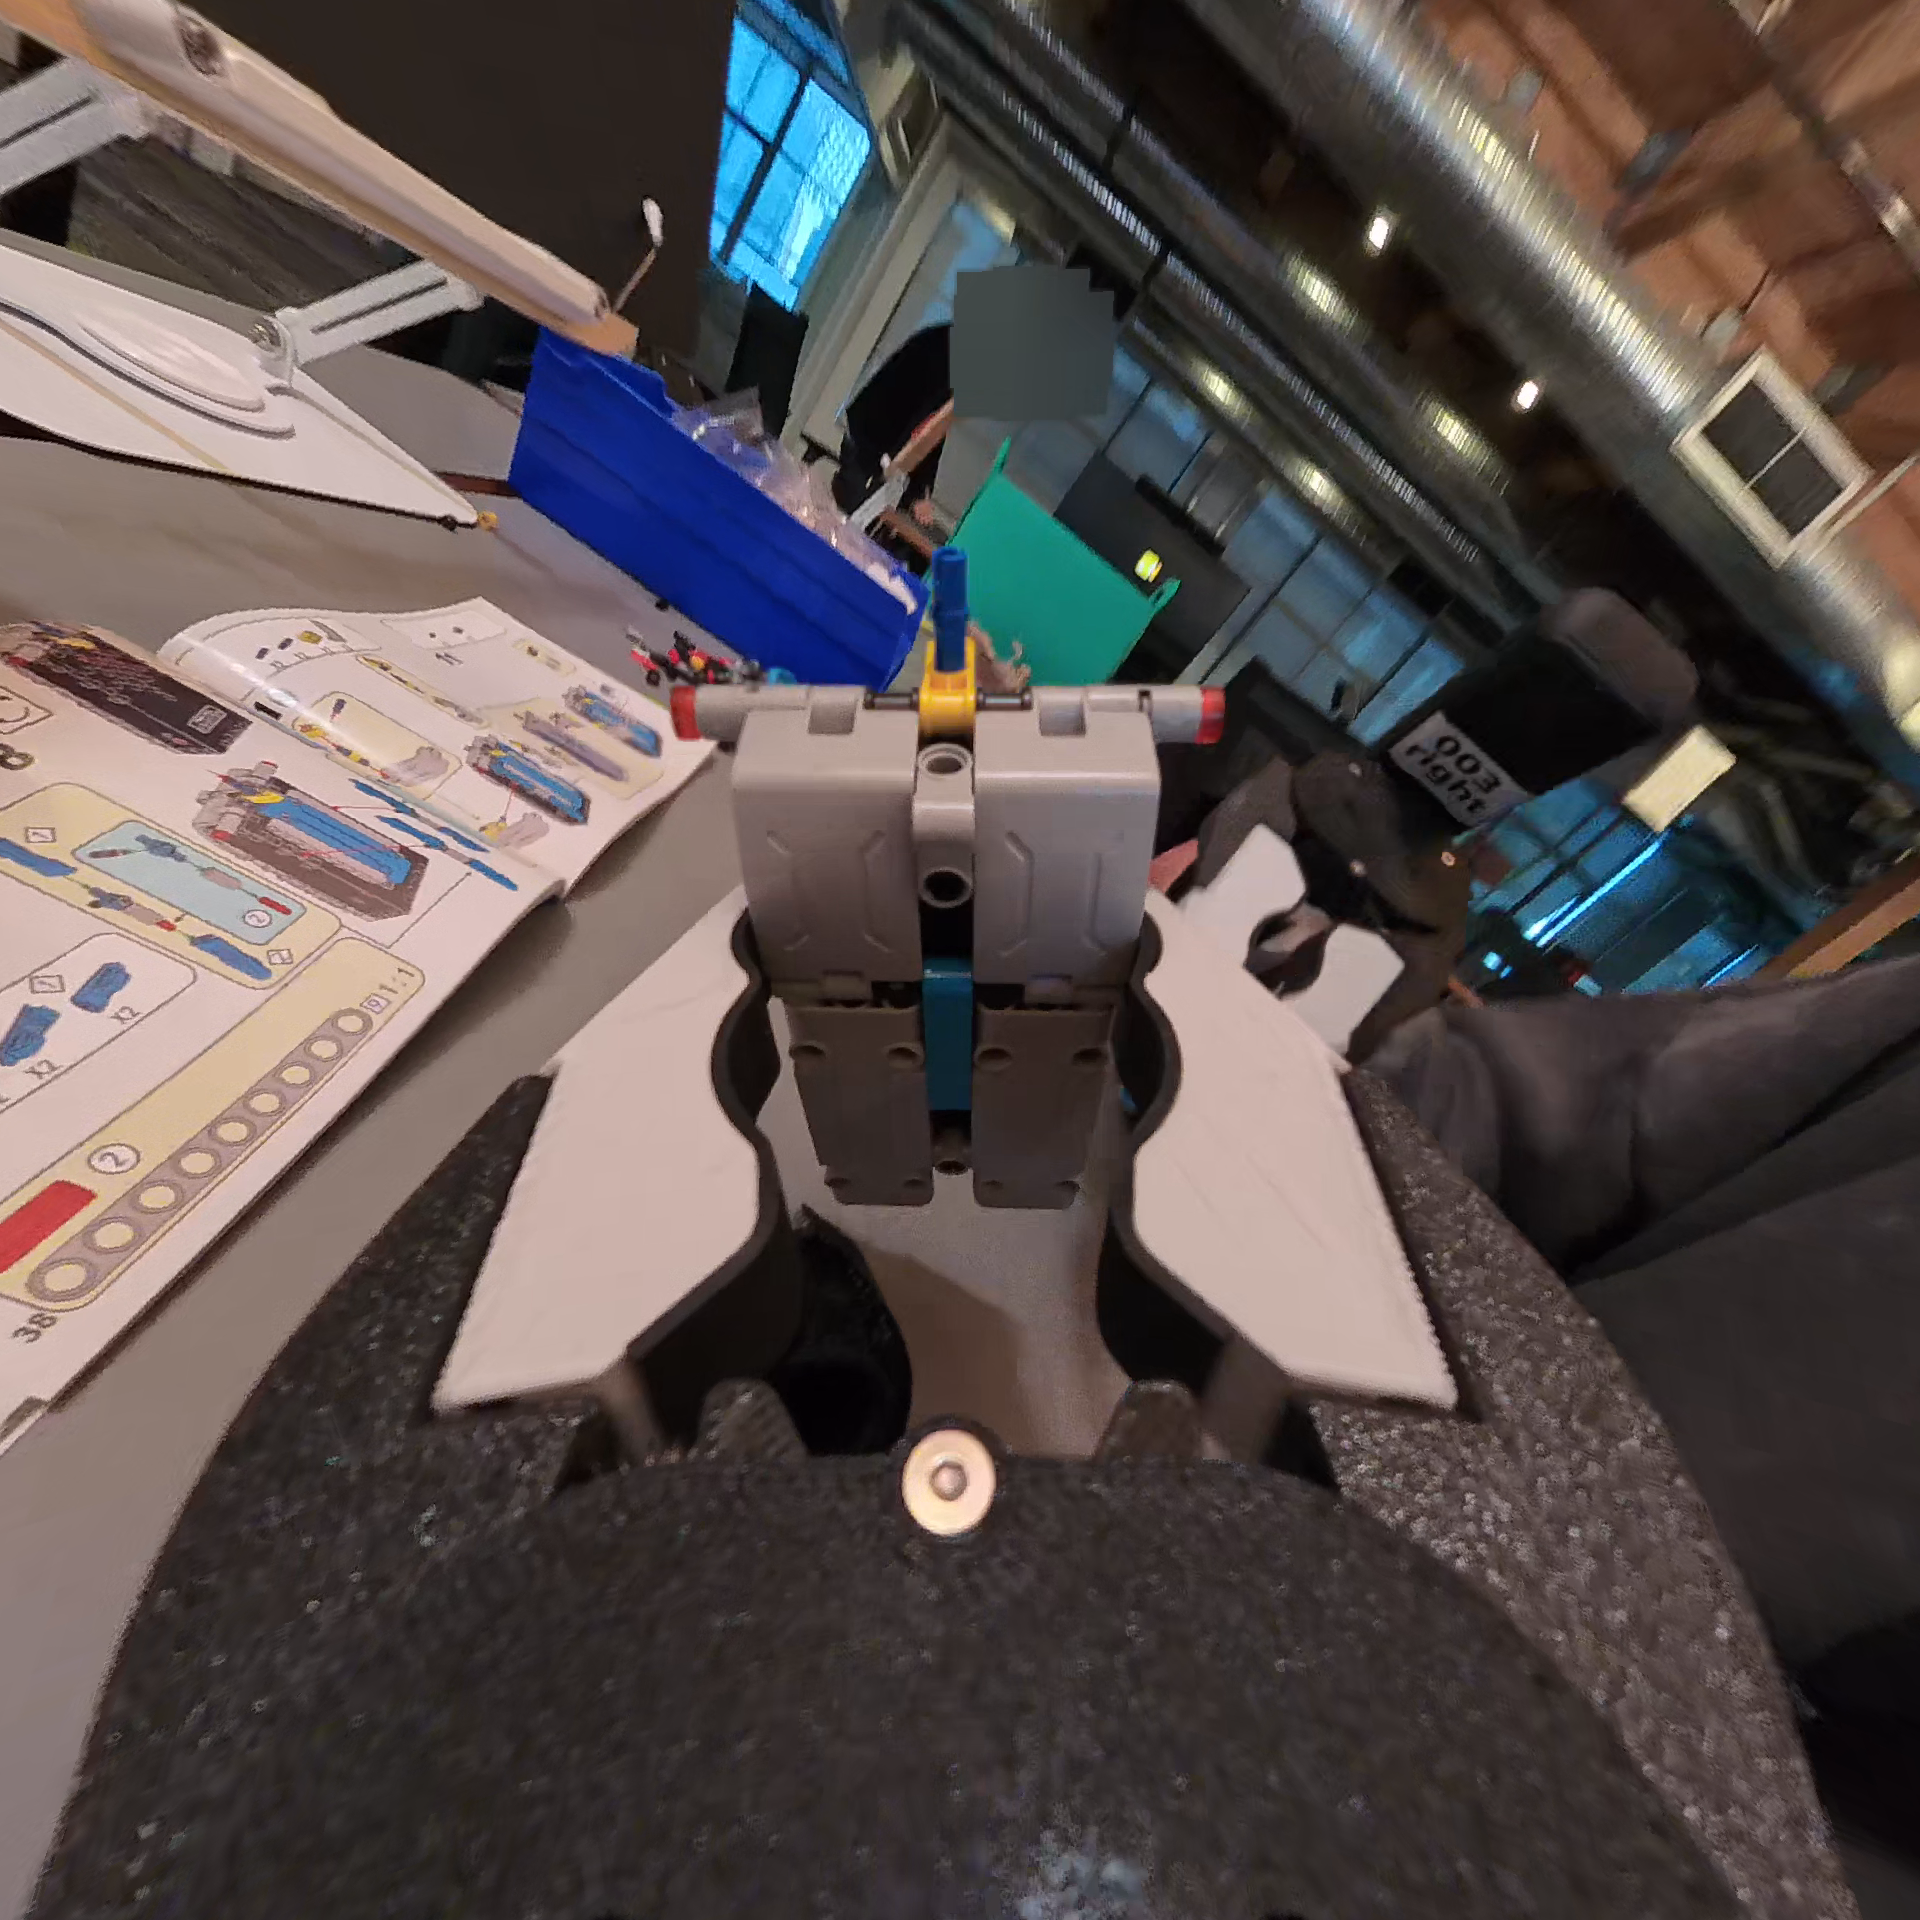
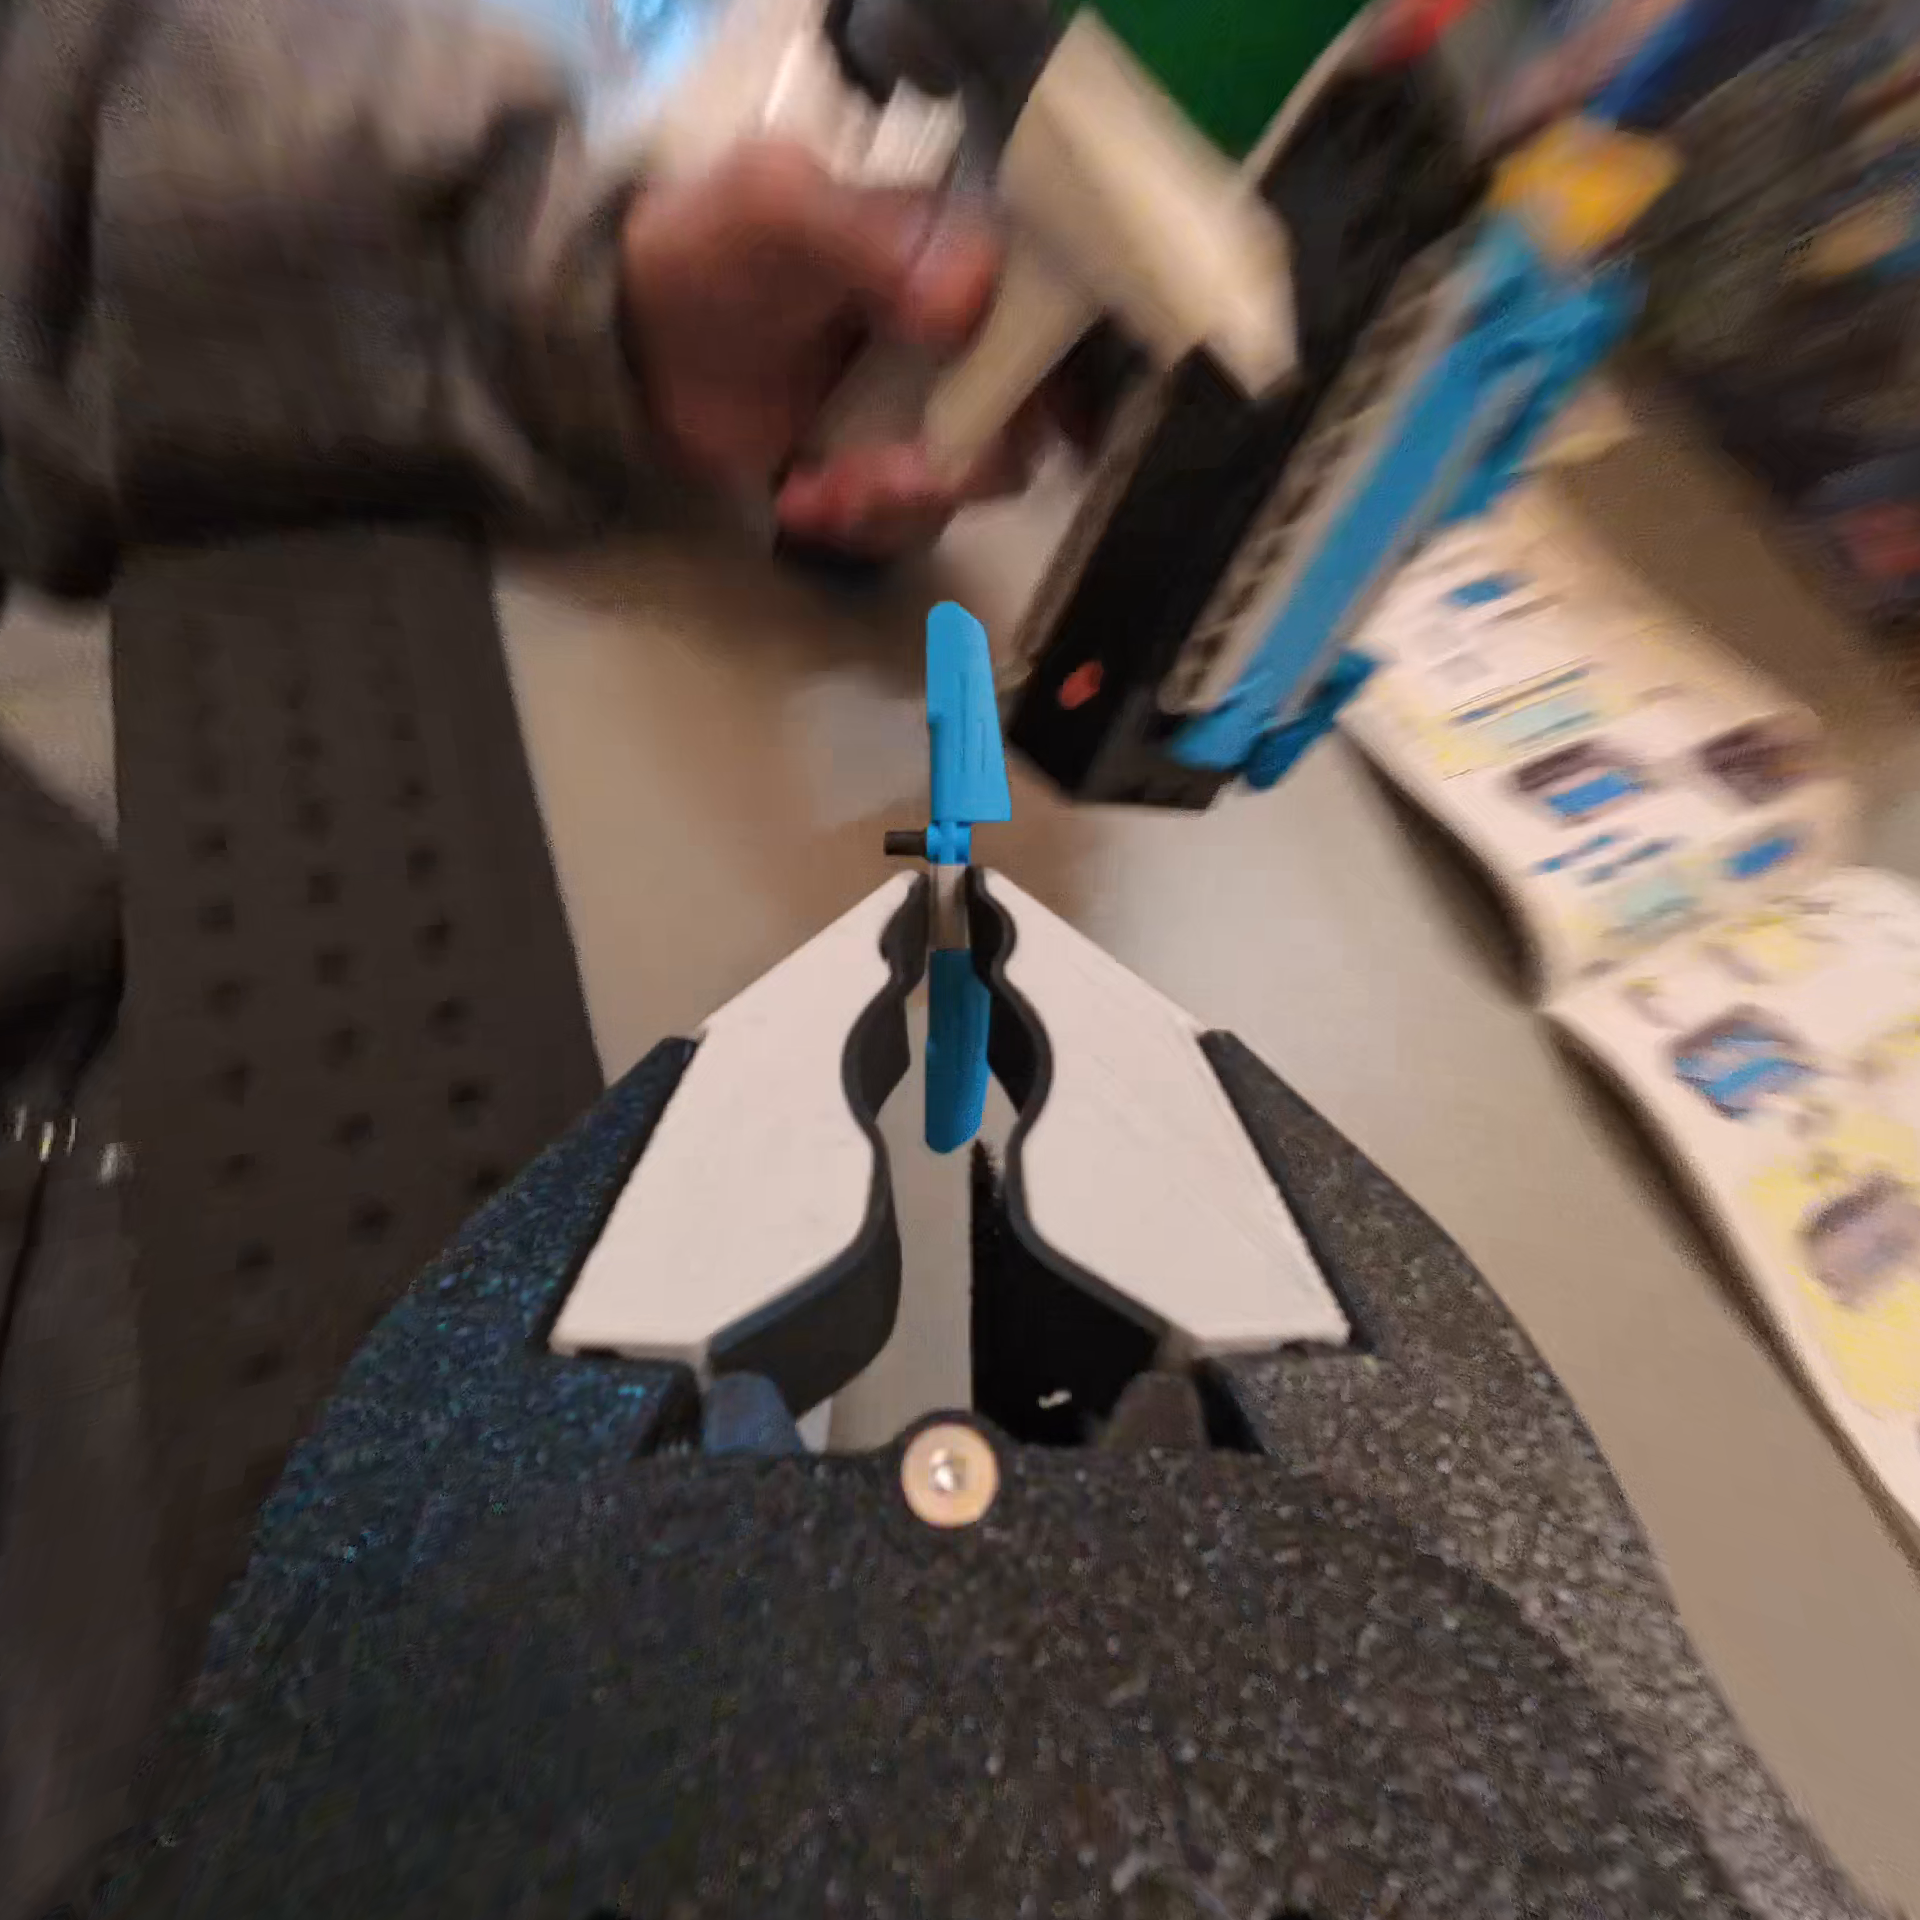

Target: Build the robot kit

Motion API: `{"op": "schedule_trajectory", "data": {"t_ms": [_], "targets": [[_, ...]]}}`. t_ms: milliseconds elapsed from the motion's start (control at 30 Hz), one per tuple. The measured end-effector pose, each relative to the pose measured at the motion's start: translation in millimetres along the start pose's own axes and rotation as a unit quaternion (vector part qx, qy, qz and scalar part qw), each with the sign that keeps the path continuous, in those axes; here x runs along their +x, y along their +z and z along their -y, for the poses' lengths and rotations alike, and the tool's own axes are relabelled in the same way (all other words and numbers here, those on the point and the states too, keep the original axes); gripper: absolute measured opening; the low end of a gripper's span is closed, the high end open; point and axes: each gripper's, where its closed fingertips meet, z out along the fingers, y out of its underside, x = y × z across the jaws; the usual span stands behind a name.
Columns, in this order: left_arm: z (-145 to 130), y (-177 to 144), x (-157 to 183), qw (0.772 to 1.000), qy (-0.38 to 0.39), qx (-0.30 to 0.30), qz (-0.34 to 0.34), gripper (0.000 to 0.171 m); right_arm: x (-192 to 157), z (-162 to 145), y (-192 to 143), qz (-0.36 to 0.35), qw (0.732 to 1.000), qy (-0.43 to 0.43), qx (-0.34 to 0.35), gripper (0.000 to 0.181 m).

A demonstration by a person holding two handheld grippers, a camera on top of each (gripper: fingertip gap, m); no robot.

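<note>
Left gripper point(image 1: 943, 997): clamped on grey brick assembly point(image 1: 943, 883), instruction booklet point(image 1: 260, 883) beside it. Right gripper point(image 2: 943, 883): closed on blue brick piece point(image 2: 961, 727), table point(image 2: 1299, 1039) beneath.

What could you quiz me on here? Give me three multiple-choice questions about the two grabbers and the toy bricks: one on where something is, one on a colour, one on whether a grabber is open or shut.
1. Where does the open instruction booklet lie in the left wrist view?
A. left of the left gripper
B. inside the blue bin
C. on the floor

2. What colour are the end caps of the cross bar on the grey brick assembly?
A. green
B. red
C. white

3. How is the right gripper?
A. wide open
B. not in view
C. shut on the blue brick part

Answers: 1 A, it lies on the table there; 2 B, both tips are red; 3 C, the fingers pinch it.
</note>
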Motion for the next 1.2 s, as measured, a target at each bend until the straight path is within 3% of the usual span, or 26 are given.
{"op": "schedule_trajectory", "data": {"t_ms": [67, 133, 267, 633, 1200], "targets": [[6.0, -2.4, -0.4, 0.999, -0.025, 0.024, -0.010, 0.065, 32.3, 31.8, -23.7, -0.104, 0.989, 0.048, 0.095, 0.006], [8.2, -2.0, 1.1, 0.998, -0.047, 0.039, -0.022, 0.065, 59.3, 47.2, -35.7, -0.208, 0.965, 0.083, 0.135, 0.006], [9.2, 1.6, 10.1, 0.994, -0.070, 0.063, -0.046, 0.065, 64.5, 55.9, -13.5, -0.289, 0.951, 0.064, 0.091, 0.007], [5.1, 6.3, 11.9, 0.997, -0.029, 0.066, -0.018, 0.065, 61.0, 68.1, -4.5, -0.335, 0.939, 0.042, 0.069, 0.006], [3.4, 4.8, 4.8, 0.998, -0.038, 0.057, -0.009, 0.064, 55.3, 55.2, 6.1, -0.293, 0.953, 0.069, 0.037, 0.010]]}}
